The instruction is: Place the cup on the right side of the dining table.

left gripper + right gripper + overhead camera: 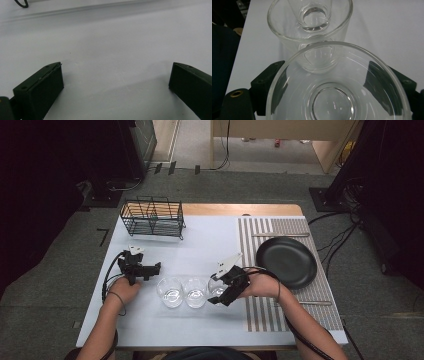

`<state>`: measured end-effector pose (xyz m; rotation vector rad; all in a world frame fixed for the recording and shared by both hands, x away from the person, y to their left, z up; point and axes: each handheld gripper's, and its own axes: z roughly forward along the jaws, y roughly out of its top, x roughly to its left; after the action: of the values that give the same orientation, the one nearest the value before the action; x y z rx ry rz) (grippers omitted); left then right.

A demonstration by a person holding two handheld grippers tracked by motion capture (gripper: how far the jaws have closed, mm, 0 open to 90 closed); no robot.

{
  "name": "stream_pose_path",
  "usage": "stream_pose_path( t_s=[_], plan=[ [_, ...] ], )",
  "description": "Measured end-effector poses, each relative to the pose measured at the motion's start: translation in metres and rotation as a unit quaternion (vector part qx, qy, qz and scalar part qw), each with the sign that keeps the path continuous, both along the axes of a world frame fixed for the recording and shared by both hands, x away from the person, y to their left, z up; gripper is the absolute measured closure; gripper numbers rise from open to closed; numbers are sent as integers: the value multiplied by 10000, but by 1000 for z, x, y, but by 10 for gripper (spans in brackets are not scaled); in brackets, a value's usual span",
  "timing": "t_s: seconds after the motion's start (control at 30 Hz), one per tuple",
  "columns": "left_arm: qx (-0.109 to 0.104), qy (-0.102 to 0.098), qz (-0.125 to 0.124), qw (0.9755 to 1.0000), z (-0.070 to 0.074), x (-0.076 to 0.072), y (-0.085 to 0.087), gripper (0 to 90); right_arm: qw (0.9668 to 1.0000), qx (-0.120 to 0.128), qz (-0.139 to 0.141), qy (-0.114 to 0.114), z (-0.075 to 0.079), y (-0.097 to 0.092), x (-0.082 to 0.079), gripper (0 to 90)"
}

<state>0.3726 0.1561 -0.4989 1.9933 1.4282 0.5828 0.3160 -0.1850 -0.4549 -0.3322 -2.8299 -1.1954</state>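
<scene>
Your left gripper [156,267] is resting low over the smooth pale-grey table [210,247], its two blocky matte-black jaws standing wide apart with nothing but bare tabletop between them in the left gripper view. Your left hand [124,289] is gripping its handle, with the cable looping back beside your wrist.

Your right gripper [214,299] is reaching toward the rightmost glass [337,82] of three clear, round, thick-bottomed tumblers standing in a row near the front middle of the table. In the right gripper view its black jaws are sitting on either side of that glass's wall, spread around it; whether they are actually pressing the glass, you cannot tell from here. The middle glass [310,23] is standing just beyond it, and the left glass [170,292] is next in line.

At the far left, a black wire rack [152,216] with thin upright dividers is standing on the table. On the right, a ribbed striped mat [260,232] is lying flat, carrying a round, shallow, matte-black plate [286,262].
</scene>
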Motion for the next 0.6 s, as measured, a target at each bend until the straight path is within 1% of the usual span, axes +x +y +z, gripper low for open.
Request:
stream_pose_path(
  t_s=[0.2, 0.4, 0.6],
  plan=[
    [-1, -1, 0, 10000, 0, 0, 0, 0, 10000, 23, -15, 13, 0, 0, 0, 168],
    [1, 1, -1, 10000, 0, 0, 0, 0, 10000, 54, -33, 72, 0, -1, 1, 170],
    [0, 0, 0, 10000, 0, 0, 0, 0, 10000, 49, -19, 37, 0, -1, 0, 171]
  ],
)
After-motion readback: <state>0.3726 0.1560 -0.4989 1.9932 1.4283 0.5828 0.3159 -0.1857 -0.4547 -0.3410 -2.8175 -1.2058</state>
